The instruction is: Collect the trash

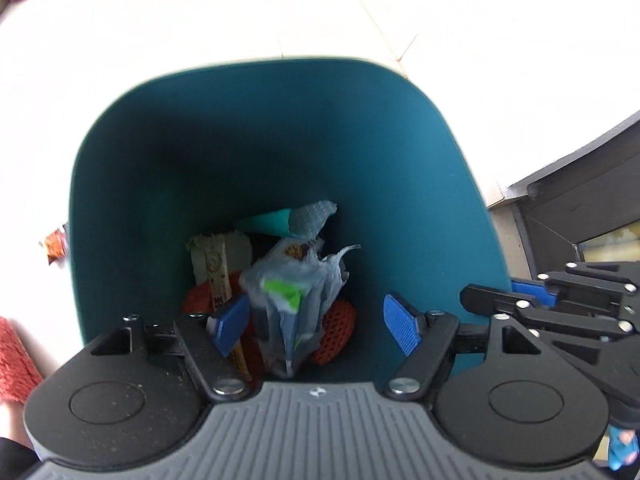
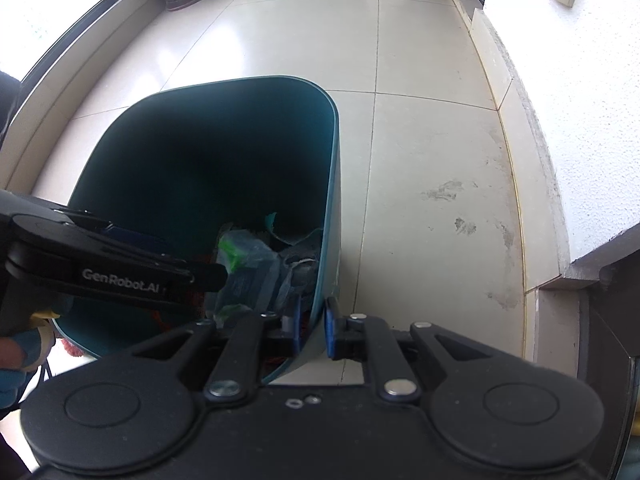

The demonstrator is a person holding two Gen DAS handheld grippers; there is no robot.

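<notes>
A pale tiled floor (image 2: 420, 80) carries a deep teal plastic bin with rounded corners (image 1: 280, 128), standing near the floor's right edge where a low skirting meets a white wall (image 2: 592, 100). Down at the bin's bottom lies the collected trash: a clear crumpled plastic bag with a bright green label (image 1: 288, 300) on top, orange foam fruit netting (image 1: 336, 336) beneath it, a beige printed paper wrapper (image 1: 216, 264) to its left and a teal cone-shaped wrapper (image 1: 276, 220) behind. The left claw (image 1: 316, 320) hangs over the bin's mouth with its blue pads spread wide, nothing pinched between them (the bag sits lower down). The right claw (image 2: 312, 326) is clamped narrowly on the bin's near rim. One small orange wrapper (image 1: 56, 244) lies on the floor just left of the bin.
</notes>
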